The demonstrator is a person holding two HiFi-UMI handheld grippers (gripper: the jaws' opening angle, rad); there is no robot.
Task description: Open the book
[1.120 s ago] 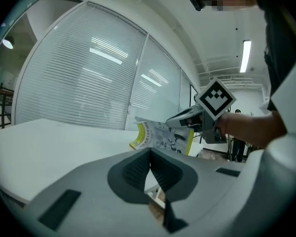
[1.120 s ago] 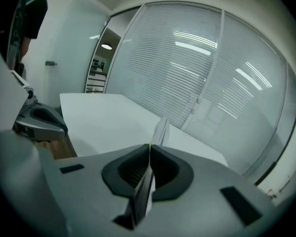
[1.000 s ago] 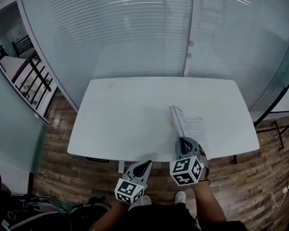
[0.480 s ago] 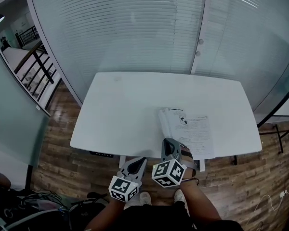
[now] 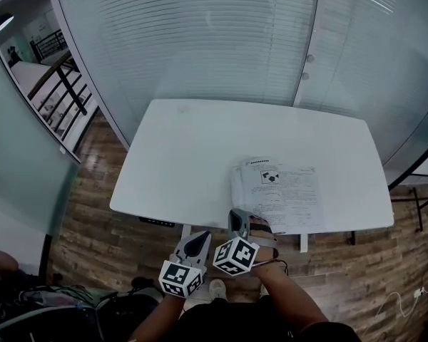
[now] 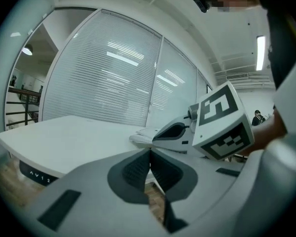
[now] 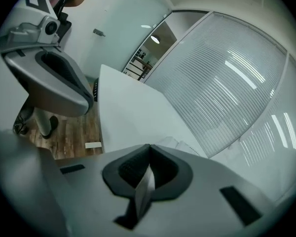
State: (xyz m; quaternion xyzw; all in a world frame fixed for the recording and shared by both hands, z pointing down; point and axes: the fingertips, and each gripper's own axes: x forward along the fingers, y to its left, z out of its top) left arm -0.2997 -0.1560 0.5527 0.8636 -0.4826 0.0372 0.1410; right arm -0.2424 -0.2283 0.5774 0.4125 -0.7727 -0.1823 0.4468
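Note:
The book [image 5: 282, 191] lies open on the white table [image 5: 185, 148], printed pages up, near the front right edge. My right gripper [image 5: 237, 218] hangs at the book's near left corner. In the right gripper view its jaws are shut on a thin white page [image 7: 145, 189] that runs back between the pads. My left gripper [image 5: 197, 242] hovers just off the table's front edge, left of the right one, shut with nothing in it. From the left gripper view [image 6: 149, 154] I see the right gripper [image 6: 160, 135] in front of the book's edge [image 6: 140, 132].
A glass wall with blinds [image 5: 221, 41] stands behind the table. Wooden floor [image 5: 93, 212] surrounds it, with cables and dark gear [image 5: 64, 308] at the lower left. A railing [image 5: 68, 84] shows through the glass on the left.
The raised leaf that stood upright has swung over to the left and the book now lies open. My right gripper came toward the front edge and lower, rolling as it went; the left drifted slightly.

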